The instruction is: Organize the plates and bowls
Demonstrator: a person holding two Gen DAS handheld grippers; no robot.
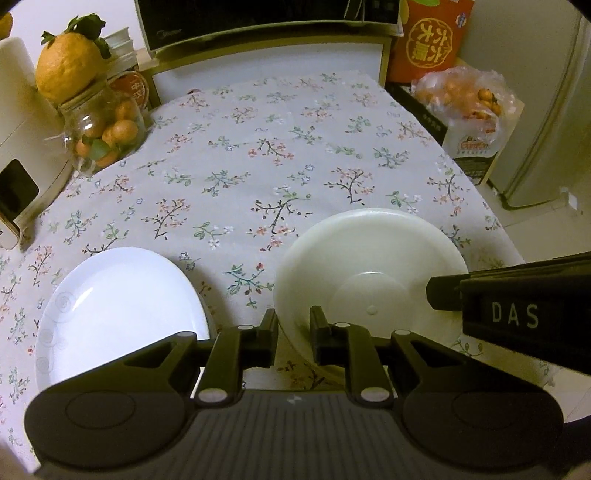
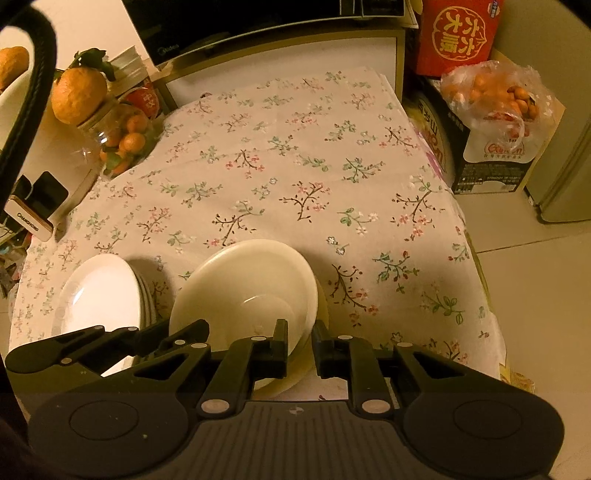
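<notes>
A cream bowl (image 1: 369, 258) (image 2: 243, 280) sits near the front of the flowered tablecloth (image 1: 258, 147), nested on at least one other bowl whose rim shows beneath it. My left gripper (image 1: 293, 328) straddles its left rim, jaws a narrow gap apart, one finger inside and one outside. My right gripper (image 2: 300, 332) straddles the right rim the same way, and its pads do not visibly press the wall. Left of the bowls lies a stack of white plates (image 1: 122, 302) (image 2: 99, 291), partly hidden by the gripper bodies.
At the back left stand a glass jar of oranges (image 1: 103, 129) with a big orange on top and a white appliance (image 1: 22, 147). A microwave (image 1: 258, 22) is behind the table. A bag of oranges (image 2: 495, 96) and a fridge (image 1: 554, 110) are right of the table edge.
</notes>
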